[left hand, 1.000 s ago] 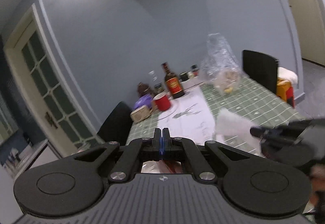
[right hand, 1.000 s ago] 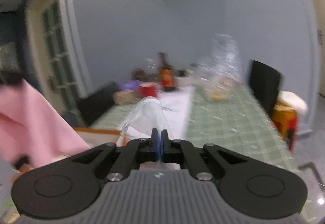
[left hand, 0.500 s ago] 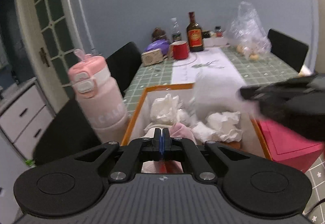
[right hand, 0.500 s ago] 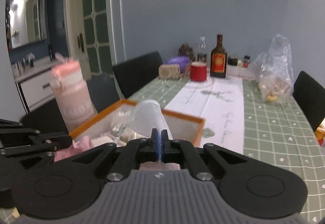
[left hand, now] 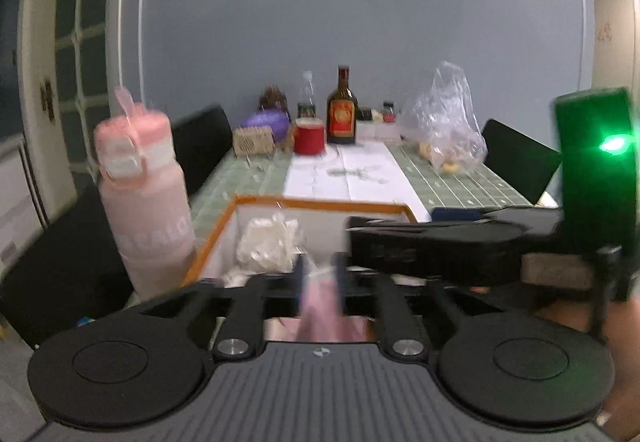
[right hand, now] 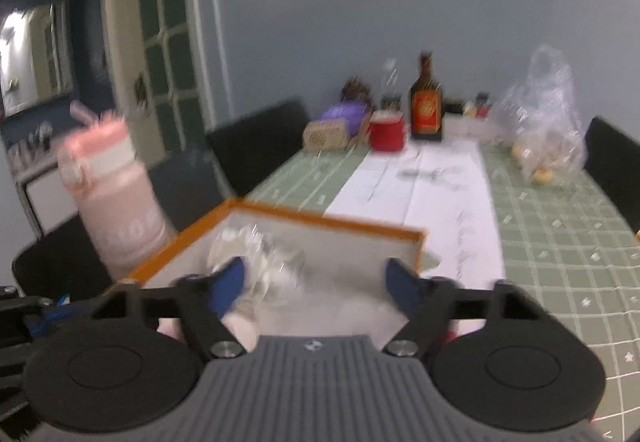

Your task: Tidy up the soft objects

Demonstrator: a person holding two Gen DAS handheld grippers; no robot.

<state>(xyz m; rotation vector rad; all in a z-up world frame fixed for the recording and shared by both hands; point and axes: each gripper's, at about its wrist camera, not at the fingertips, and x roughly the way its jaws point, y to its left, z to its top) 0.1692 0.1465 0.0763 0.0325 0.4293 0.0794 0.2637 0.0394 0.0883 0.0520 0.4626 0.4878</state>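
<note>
An orange-rimmed box [left hand: 320,201] [right hand: 320,219] stands on the table right in front of both grippers, with crumpled white tissue [left hand: 272,242] inside it. My left gripper [left hand: 320,274] hangs over the box's near side. Its jaws are opening, and a pink cloth [left hand: 320,306] still hangs loosely between the fingers. My right gripper [right hand: 316,284] is over the same box, its jaws opening wide. A crumpled clear plastic bag [right hand: 264,270] lies between them by the left finger, no longer squeezed. In the left wrist view the right gripper [left hand: 360,242] reaches in from the right.
A tall pink bottle [left hand: 144,201] [right hand: 116,193] stands just left of the box. At the far end of the table are a red cup [left hand: 309,139], a brown bottle [left hand: 341,117] and a clear bag of food [left hand: 448,133]. Black chairs [right hand: 256,145] line both sides.
Both grippers came down over the box and then held still. Both jaws, shut half a second ago on the pink cloth and the clear bag, have spread apart.
</note>
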